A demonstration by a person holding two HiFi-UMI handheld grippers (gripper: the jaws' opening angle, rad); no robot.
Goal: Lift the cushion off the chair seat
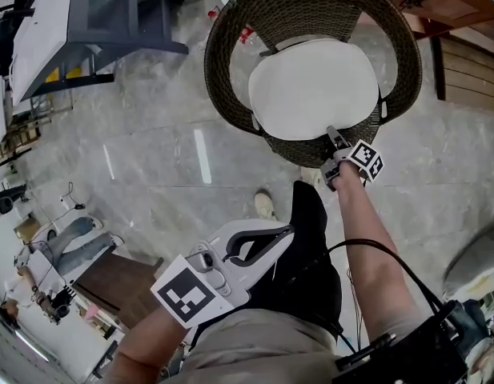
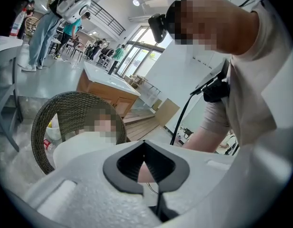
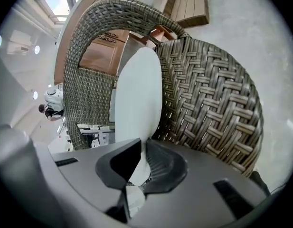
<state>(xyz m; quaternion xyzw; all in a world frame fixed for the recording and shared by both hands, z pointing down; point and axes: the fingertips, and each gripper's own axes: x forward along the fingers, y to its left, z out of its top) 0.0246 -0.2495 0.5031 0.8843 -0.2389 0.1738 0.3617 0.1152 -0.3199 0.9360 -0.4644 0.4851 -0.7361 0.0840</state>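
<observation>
The right gripper's 2 jaws are clamped on the near front edge of the white cushion, with a thin lip of it nipped between the pads. The rest of the cushion lies on the seat of the wicker chair. The curved woven backrest rings it at the back and both sides, so only the front edge is open. The left gripper hangs well apart from the chair, close to the person's body, its 2 jaws together on nothing. Pale stone floor spreads left of the chair. 1 grey-framed table stands beyond it, and wooden boards lie to the right.
</observation>
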